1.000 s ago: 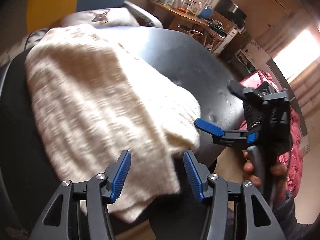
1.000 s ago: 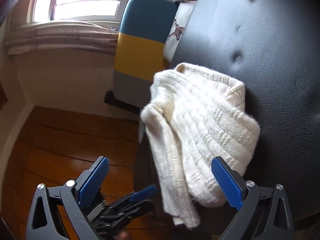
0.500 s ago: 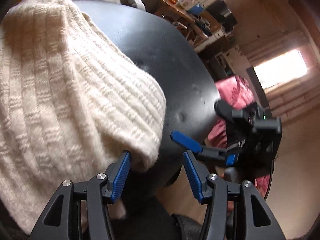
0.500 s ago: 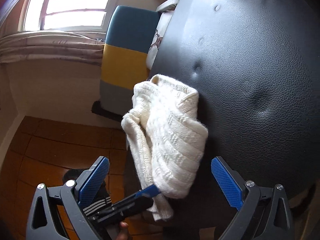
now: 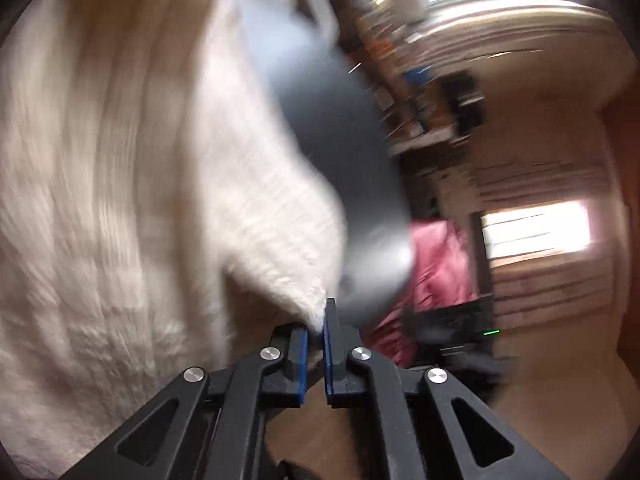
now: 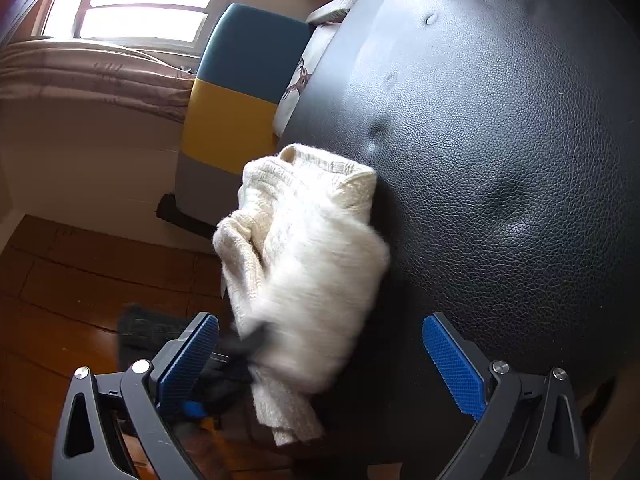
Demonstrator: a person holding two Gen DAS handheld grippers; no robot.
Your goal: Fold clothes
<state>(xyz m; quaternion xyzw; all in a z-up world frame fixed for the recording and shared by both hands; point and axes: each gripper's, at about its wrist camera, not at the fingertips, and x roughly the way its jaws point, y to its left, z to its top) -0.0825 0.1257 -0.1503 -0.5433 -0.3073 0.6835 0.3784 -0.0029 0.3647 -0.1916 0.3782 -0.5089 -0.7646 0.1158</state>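
A black padded seat [image 6: 500, 160] with button dimples fills the right of the right wrist view; a wood floor [image 6: 60, 280], a window [image 6: 140, 4] and a blue-and-yellow chair [image 6: 240, 92] lie to the left and far. The cream sweater [image 6: 316, 264] lies bunched on the seat's left edge, partly hanging over it. The left gripper [image 5: 316, 320] is pinched on a sweater corner; its view is blurred. The right gripper [image 6: 320, 356] hovers spread wide, holding nothing. No writing is readable.
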